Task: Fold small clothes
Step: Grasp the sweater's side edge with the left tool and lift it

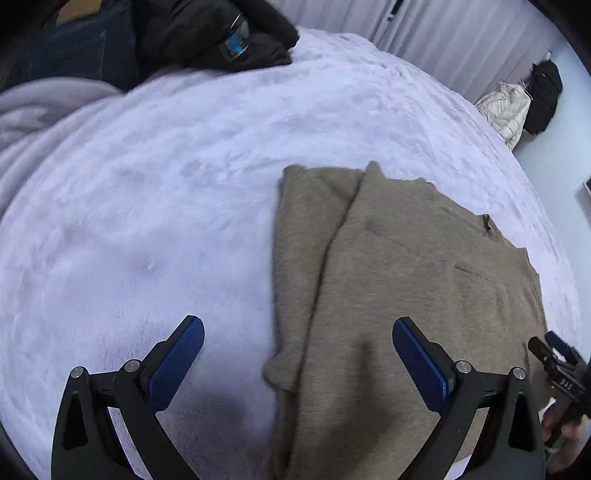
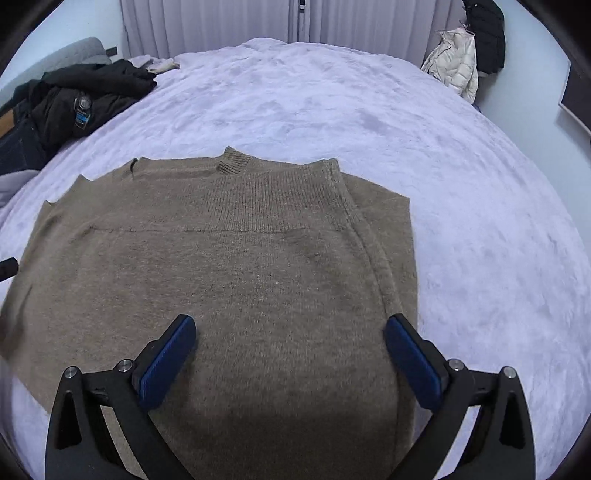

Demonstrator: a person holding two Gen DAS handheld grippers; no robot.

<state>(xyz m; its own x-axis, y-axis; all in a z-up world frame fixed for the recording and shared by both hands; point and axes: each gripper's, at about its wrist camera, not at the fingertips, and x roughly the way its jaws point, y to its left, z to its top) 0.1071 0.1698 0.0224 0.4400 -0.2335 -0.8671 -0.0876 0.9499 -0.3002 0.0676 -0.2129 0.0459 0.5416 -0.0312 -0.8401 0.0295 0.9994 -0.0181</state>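
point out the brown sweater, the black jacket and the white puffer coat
brown sweater (image 2: 236, 280): right wrist view, middle of its knit body.
black jacket (image 2: 85, 92): right wrist view, its crumpled bulk at the bed's far left.
white puffer coat (image 2: 456, 61): right wrist view, its quilted front, hanging at the far right.

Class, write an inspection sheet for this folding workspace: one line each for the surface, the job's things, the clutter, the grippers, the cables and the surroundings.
Surface: pale lilac fleece blanket covering a bed.
Job's things: brown knit sweater lying flat, partly folded, one side turned in over the body.
Clutter: black jacket heaped at the far left corner of the bed; a small pale cloth beyond it.
Grippers: left gripper open, above the sweater's edge, holding nothing; right gripper open above the sweater, holding nothing.
Cables: nothing seen.
Surroundings: curtains behind the bed; cream puffer coat and a dark coat hanging at the right.
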